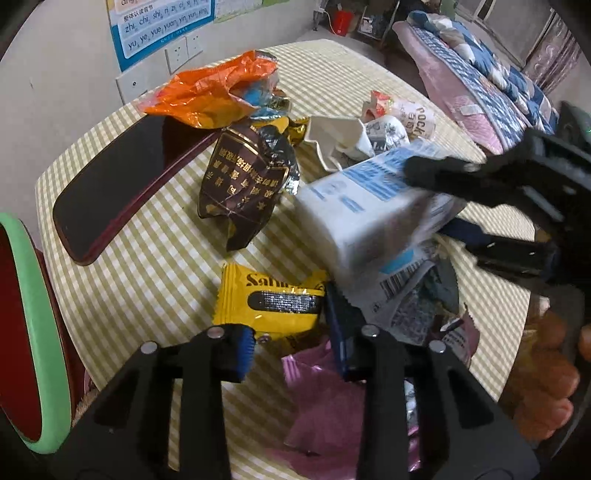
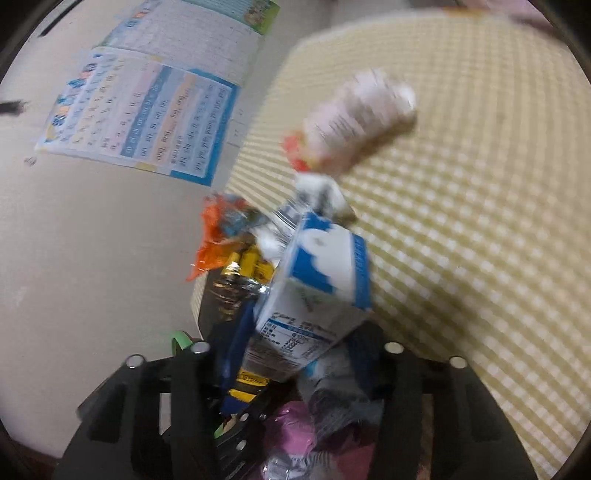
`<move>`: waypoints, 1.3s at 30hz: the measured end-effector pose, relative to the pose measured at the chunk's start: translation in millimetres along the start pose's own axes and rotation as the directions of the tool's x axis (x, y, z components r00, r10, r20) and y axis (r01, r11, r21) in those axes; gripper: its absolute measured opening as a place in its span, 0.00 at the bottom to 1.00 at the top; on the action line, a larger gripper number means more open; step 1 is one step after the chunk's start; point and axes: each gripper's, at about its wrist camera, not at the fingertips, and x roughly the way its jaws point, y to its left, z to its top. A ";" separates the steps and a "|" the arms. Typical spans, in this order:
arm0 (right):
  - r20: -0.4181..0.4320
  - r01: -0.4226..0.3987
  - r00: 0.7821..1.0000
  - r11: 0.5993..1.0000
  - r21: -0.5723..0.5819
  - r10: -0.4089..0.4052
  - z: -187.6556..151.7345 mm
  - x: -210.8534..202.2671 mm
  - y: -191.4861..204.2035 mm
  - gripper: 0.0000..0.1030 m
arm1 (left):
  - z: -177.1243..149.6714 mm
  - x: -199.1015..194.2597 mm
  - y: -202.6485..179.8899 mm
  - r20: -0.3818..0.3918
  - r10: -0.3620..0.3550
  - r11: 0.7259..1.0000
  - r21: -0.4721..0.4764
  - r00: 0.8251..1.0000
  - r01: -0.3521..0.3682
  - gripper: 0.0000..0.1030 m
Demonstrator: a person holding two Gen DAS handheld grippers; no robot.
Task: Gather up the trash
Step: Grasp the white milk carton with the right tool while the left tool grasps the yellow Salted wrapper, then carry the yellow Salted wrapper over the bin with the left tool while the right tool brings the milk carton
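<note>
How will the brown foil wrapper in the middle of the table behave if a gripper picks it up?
The brown foil wrapper looks crumpled and empty, so it is probably very light and floppy and would bend under the fingers. Its shiny silver inside suggests a smooth film that may slip. It lies loose on the checked tablecloth, so a push would likely slide it.

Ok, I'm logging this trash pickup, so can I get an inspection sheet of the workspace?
Surface: table under yellow checked cloth.
Job's things: white-and-blue carton clamped; yellow wrapper, brown wrapper, orange wrapper, pink bag.
Clutter: dark red tray.
Grippers: right gripper shut on the carton; left gripper over the yellow wrapper, grip unclear.
Cables: nothing seen.
Surroundings: wall poster, bed.
</note>
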 end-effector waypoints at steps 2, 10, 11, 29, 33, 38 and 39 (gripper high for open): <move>0.062 0.015 0.998 0.999 -0.051 -0.012 -0.3 -19.9 7.0 0.41 | -1.6 -4.6 -0.7 0.020 -0.004 1.000 -0.009 1.000 0.004 0.28; 0.158 0.007 0.987 0.998 -0.068 0.004 -6.7 -70.3 -3.7 0.41 | -6.1 -32.9 2.4 0.105 0.033 0.999 -0.011 0.994 -0.032 0.28; 0.151 -0.003 0.988 0.999 -0.051 0.011 -7.6 -70.9 -7.8 0.41 | -5.0 -37.4 3.9 0.119 0.038 0.999 -0.017 0.992 -0.036 0.28; 0.166 0.042 0.986 0.985 -0.165 -0.014 -40.0 -79.2 22.6 0.41 | -6.6 -99.5 17.5 0.248 0.011 0.997 -0.072 0.969 0.007 0.28; 0.172 0.051 0.985 0.984 -0.170 -0.022 -43.7 -81.6 23.2 0.41 | -11.4 -111.7 23.6 0.268 0.017 0.996 -0.084 0.963 0.006 0.28; 0.182 0.059 0.983 0.977 -0.203 -0.021 -45.8 -82.8 31.8 0.41 | -13.2 -122.7 30.2 0.293 0.041 0.996 -0.084 0.955 -0.017 0.28; 0.181 0.059 0.983 0.976 -0.209 -0.021 -46.6 -82.4 33.3 0.41 | -13.4 -123.3 31.8 0.295 0.043 0.996 -0.088 0.955 -0.018 0.28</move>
